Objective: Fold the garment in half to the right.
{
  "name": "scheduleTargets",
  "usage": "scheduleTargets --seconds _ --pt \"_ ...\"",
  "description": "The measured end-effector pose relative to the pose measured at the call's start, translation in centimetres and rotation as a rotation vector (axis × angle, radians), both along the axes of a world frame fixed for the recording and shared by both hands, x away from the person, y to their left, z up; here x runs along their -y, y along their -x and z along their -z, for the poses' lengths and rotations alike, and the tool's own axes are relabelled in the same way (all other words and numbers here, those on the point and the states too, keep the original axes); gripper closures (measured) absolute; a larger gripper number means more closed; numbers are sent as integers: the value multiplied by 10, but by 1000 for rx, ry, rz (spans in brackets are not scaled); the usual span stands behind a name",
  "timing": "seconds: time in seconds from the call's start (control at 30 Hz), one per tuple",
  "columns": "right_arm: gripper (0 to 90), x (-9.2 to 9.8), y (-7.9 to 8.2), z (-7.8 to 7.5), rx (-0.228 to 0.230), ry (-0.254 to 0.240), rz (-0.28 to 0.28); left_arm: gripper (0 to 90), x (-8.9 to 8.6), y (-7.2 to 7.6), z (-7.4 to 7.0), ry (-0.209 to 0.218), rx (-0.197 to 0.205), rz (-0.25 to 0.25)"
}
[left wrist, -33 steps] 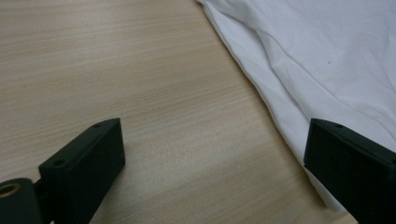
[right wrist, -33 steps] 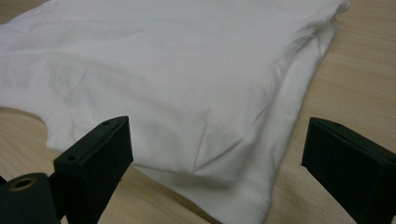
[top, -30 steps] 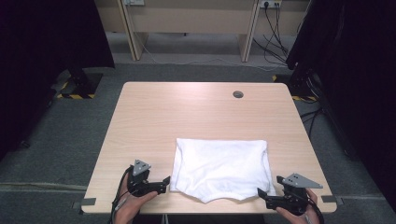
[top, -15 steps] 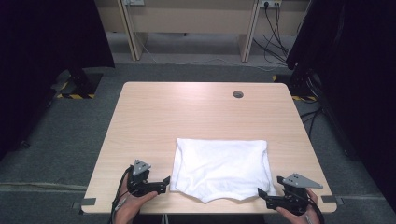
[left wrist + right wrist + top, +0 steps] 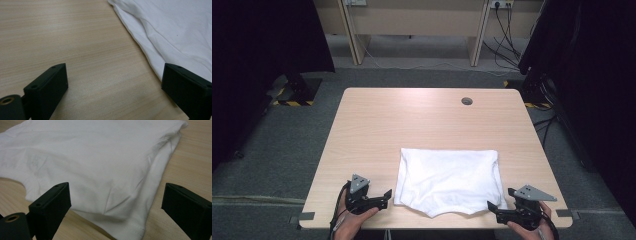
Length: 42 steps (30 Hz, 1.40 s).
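At the near edge of the table (image 5: 362, 130), the left gripper (image 5: 384, 196) rests close to the near left corner, held by the person's left hand (image 5: 349, 220), with its jaws spread wide and nothing between them. In the left gripper view, the left gripper (image 5: 115, 82) has bare wood between its two black jaws, and the side hem of the white folded garment (image 5: 180, 32) runs just beside the right-hand jaw; whether that jaw touches the cloth cannot be told. Close to the near right corner, the right gripper (image 5: 493, 210) is held by the person's right hand (image 5: 532, 227), likewise released and gripping nothing. In the right gripper view, the right gripper (image 5: 116, 202) has its jaws standing apart on either side of the garment's near corner (image 5: 130, 225), where a stitched hem and a raised fold show. The garment (image 5: 447, 177) lies flat between the two grippers, on the near half of the table and right of its middle, with a curved cut along its near edge and a straight fold along its far edge. Beyond it, the far half of the table is bare wood up to a round cable port (image 5: 467, 101) near the far edge, right of centre. Past the far edge stand wooden desk legs (image 5: 352, 40) and trailing cables (image 5: 507, 25) on a grey floor (image 5: 292, 145).
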State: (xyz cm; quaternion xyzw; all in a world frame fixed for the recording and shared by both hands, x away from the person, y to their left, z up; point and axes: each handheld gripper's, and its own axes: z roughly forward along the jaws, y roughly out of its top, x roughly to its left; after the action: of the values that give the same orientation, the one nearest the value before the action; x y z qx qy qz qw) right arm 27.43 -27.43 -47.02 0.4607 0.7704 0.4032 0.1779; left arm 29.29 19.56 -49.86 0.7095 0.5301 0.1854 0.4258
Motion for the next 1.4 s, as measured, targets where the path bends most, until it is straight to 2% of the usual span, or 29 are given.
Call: scheduleTargets --seconds 0.17,0.37,0.8,1.1,1.33,1.4 --pt "89 0 -1 -1 2 2 0 61 4 8 -3 11 22 11" --pt "89 -1 -2 -3 6 9 -4 61 6 16 -5 -3 30 9" --pt "94 -11 -9 -5 9 31 -25 61 12 22 -8 -9 36 14" --pt "103 -27 -21 3 -22 83 -62 61 12 22 -8 -18 33 17" --pt "116 -33 -23 9 -69 177 -64 61 12 23 -7 -23 30 19" --pt "124 -31 -23 10 -66 173 -62 61 12 23 -8 -24 32 19"
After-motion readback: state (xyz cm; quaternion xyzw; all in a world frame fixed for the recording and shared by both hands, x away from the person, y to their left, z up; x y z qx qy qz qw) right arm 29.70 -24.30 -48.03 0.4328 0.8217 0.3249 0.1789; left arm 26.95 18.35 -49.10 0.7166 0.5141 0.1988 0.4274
